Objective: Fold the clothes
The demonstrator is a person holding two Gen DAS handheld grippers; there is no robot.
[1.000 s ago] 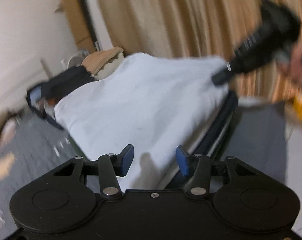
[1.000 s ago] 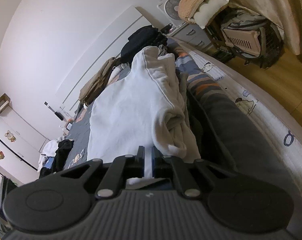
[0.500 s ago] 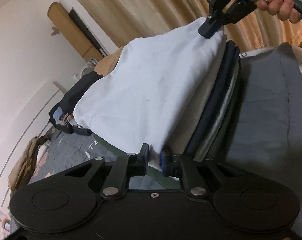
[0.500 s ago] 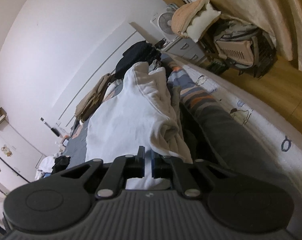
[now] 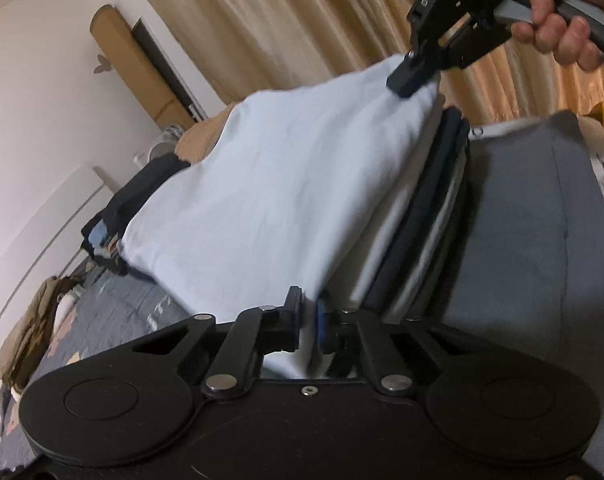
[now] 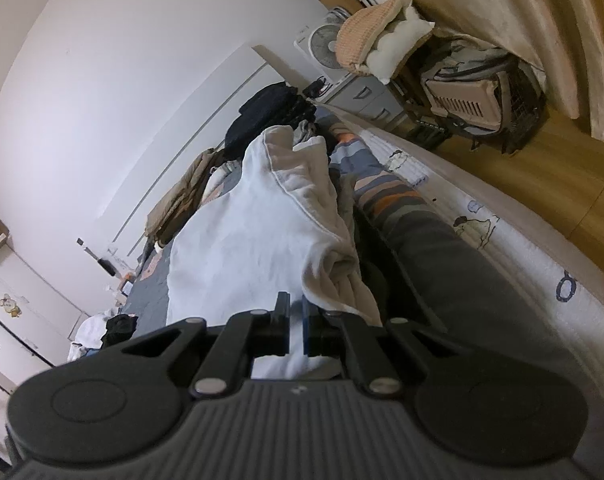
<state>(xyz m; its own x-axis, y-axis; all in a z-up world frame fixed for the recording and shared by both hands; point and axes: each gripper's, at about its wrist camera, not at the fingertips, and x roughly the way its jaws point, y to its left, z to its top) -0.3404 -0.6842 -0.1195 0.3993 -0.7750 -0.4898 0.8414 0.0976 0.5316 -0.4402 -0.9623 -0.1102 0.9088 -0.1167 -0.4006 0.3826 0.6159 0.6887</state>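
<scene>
Since a second ago the left gripper [image 5: 309,322] has dropped to the near edge of the white garment [image 5: 286,200], and its jaws, then well apart, are now clenched on that hem. At the far corner the right gripper [image 5: 415,74] is clamped on the same cloth, a hand [image 5: 561,36] on its handle; its own camera shows its jaws pressed together over white fabric [image 6: 254,240].

So the garment is held at two points and stretched between them, lifted over a stack of folded clothes [image 5: 429,208] on the bed [image 6: 501,240], next to a grey garment [image 5: 533,216]. Beyond lie a dark clothes heap [image 6: 274,116] and a curtain [image 5: 302,20].

Judging from this, the step is carrying the pinched edge over to make a fold. To do it well, both hands should probably travel together at the same height, keeping the span taut so no wrinkle forms, then lay the edge squarely on the far side. Pulling unevenly could drag the stack beneath.
</scene>
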